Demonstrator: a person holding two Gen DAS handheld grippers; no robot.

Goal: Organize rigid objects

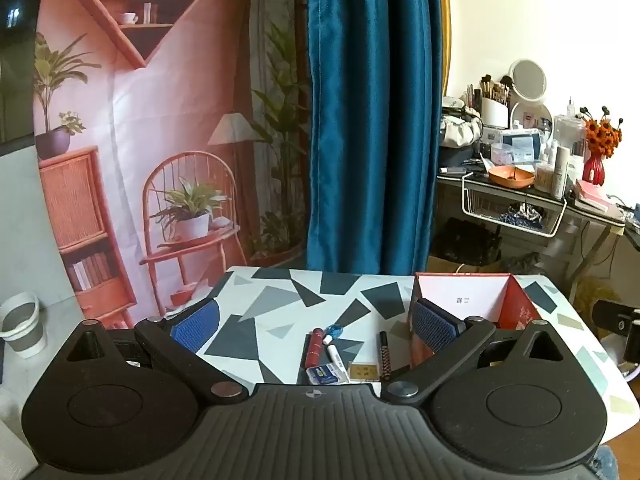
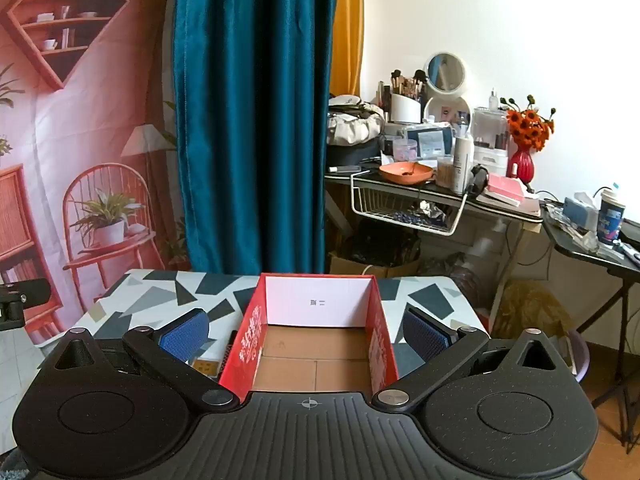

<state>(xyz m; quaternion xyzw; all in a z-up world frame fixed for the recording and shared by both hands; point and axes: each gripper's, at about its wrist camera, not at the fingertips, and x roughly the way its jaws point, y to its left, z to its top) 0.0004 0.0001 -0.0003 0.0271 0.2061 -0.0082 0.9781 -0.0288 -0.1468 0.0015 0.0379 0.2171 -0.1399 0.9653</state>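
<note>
Small items lie in a cluster on the patterned table [image 1: 280,300]: a red tube [image 1: 315,347], a white pen [image 1: 335,356], a blue clear piece [image 1: 334,331], a blue-white packet [image 1: 326,373], a gold card [image 1: 363,371] and a dark checkered pen [image 1: 385,354]. My left gripper [image 1: 315,326] hangs open just above and behind them, holding nothing. To their right stands a red open box [image 1: 520,312]. In the right wrist view that red box [image 2: 256,328] sits between the wide open fingers of my right gripper [image 2: 306,332]; its brown floor looks empty.
A teal curtain [image 1: 372,120] and a printed backdrop [image 1: 140,140] hang behind the table. A cluttered side desk [image 2: 440,188] with a wire basket [image 2: 404,208] stands at the right, with a red vase [image 2: 520,164] on it. A white cup [image 1: 22,328] sits at the left.
</note>
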